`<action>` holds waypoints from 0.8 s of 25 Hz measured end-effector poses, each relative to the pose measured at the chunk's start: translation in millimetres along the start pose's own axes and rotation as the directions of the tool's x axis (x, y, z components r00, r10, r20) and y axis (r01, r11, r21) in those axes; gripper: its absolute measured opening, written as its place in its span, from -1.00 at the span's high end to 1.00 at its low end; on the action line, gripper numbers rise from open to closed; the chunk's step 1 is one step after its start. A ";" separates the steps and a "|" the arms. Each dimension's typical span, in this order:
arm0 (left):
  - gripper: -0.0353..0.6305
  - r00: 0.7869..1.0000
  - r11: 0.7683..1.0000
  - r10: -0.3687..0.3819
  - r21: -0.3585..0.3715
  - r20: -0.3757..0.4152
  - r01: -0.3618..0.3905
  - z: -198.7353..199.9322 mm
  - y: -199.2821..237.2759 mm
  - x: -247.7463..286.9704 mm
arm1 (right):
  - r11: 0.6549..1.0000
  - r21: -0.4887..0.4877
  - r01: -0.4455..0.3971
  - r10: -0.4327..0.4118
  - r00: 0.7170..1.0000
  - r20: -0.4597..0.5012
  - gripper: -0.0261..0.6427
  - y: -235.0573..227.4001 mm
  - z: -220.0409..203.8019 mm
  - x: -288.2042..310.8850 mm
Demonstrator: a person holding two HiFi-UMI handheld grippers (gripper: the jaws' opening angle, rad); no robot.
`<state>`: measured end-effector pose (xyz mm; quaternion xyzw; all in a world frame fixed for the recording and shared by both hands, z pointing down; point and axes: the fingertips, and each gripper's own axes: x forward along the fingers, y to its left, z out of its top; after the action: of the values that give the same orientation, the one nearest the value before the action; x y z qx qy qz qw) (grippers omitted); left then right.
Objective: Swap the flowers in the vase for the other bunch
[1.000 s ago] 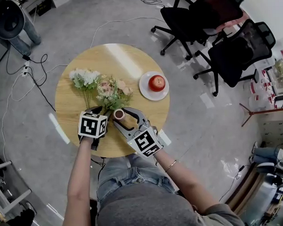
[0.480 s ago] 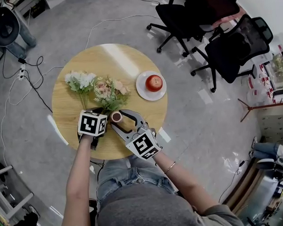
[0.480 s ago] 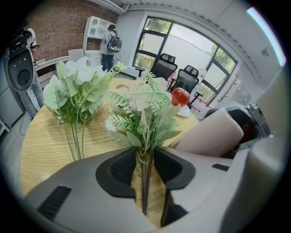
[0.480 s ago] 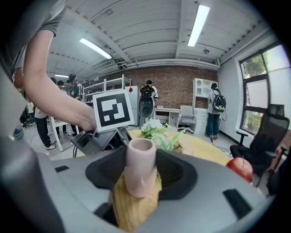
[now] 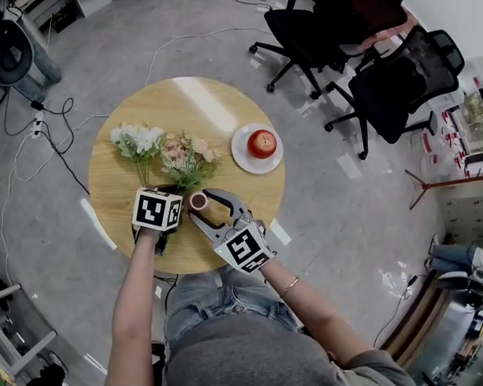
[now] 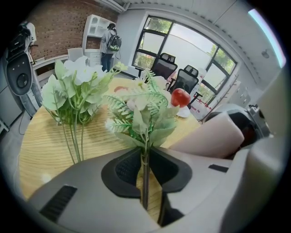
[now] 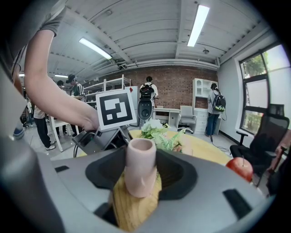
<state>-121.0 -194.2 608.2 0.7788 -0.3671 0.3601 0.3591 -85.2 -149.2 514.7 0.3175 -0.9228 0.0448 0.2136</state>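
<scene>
Your left gripper [image 6: 144,157] has just been closing its jaws, and they now pinch the thin stem [image 6: 145,182] of the pink bunch [image 5: 188,154]. Its blooms lie on the round wooden table [image 5: 197,102], pointing away from you. Your right gripper [image 7: 142,159] is clamped on the pale pink vase [image 5: 199,200], a pad on each side. The vase is upright with its mouth up, over the near part of the table and just right of your left gripper. The white bunch [image 5: 137,139] lies flat just left of the pink one, heads side by side and stems running toward you. The print in view is a black-and-white square marker pattern on the left cube [image 5: 156,209] and the right cube [image 5: 244,248], with no words on either. The near rim of the table is close behind both grippers. Bare wood runs from the flower heads to the far rim. A white plate [image 5: 241,152] holding a red apple [image 5: 262,142] sits near the right rim, apart from the vase. Off the table, cables [image 5: 51,132] trail over the floor on the left, and black office chairs [image 5: 397,85] stand well apart at the far right.
</scene>
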 end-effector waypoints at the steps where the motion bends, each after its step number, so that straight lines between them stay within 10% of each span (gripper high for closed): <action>1: 0.70 1.000 1.000 0.003 0.000 0.010 -0.003 1.1 0.1 -1.8 | 1.000 0.000 0.001 -0.001 1.000 -0.001 0.26 0.0 -0.5 0.0; 20: 0.72 0.941 0.997 0.000 -0.074 0.339 0.027 37.2 -22.8 -79.1 | 1.000 0.012 -0.011 0.011 1.000 0.014 0.26 7.3 -6.1 -0.5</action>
<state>-128.3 -189.3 518.3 0.8171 -0.4318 0.2039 0.3230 -87.1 -141.7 520.4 0.3138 -0.9258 0.0493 0.2048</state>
